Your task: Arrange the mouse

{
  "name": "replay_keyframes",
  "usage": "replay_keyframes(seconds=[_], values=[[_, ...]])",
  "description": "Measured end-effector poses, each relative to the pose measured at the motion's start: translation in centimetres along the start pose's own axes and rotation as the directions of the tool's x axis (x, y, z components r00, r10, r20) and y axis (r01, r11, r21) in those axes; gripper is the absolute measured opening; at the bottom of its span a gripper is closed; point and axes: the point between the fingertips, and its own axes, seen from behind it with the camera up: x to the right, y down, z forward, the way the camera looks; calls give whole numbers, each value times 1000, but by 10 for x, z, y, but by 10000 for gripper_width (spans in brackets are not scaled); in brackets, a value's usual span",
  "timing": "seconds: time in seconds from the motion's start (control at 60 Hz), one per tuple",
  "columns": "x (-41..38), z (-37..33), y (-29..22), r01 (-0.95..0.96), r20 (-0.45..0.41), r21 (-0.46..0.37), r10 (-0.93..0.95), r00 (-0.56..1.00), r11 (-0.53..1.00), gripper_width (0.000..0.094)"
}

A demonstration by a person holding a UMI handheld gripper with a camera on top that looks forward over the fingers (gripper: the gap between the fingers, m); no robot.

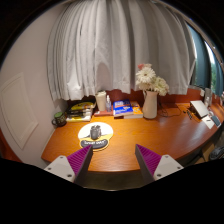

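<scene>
A dark mouse (95,132) sits on a round white and black mouse mat (95,137) on the wooden desk (150,138), to the left of the desk's middle. My gripper (112,158) is open and empty, its two purple pads (79,158) spread wide apart. It hovers over the desk's near edge. The mouse lies beyond the fingers, just ahead of the left one. Nothing stands between the fingers.
A vase of white flowers (150,92) stands at the back right. Books (124,108) and a white cup (102,100) sit at the back middle, more books (80,108) at the back left. A laptop (203,108) is at the far right. White curtains hang behind.
</scene>
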Motion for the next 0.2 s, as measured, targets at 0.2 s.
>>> replay_keyframes(seconds=[0.2], values=[[15,-14,9,-10,-15,11,10,1000,1000,853]])
